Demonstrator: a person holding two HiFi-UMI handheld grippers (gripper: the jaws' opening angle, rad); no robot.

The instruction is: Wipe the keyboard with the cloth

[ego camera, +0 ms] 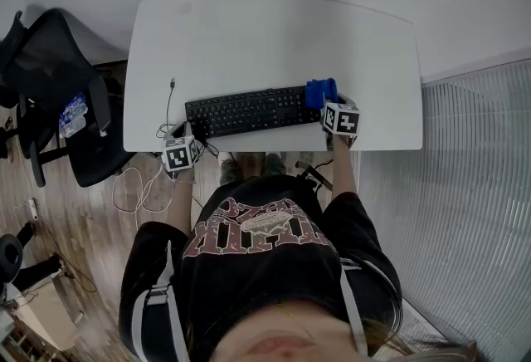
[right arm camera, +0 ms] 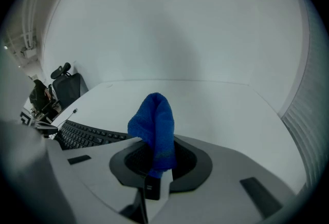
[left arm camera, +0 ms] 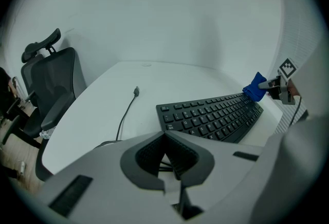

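Note:
A black keyboard [ego camera: 253, 111] lies near the front edge of the white table [ego camera: 274, 36]. My right gripper [ego camera: 328, 102] is shut on a blue cloth [ego camera: 320, 91] at the keyboard's right end. In the right gripper view the cloth [right arm camera: 154, 125] stands up from between the jaws of that gripper [right arm camera: 157, 159], with the keyboard [right arm camera: 87, 135] off to the left. My left gripper [ego camera: 187, 137] is at the table's front edge by the keyboard's left end. In the left gripper view it [left arm camera: 165, 142] is shut with nothing in it, and the keyboard [left arm camera: 211, 117] and cloth [left arm camera: 255, 87] lie ahead.
A loose cable with a plug [ego camera: 170, 99] lies on the table left of the keyboard and hangs down to more cables [ego camera: 137, 186] on the floor. A black office chair [ego camera: 58, 95] stands left of the table. A ribbed panel [ego camera: 473, 186] runs along the right.

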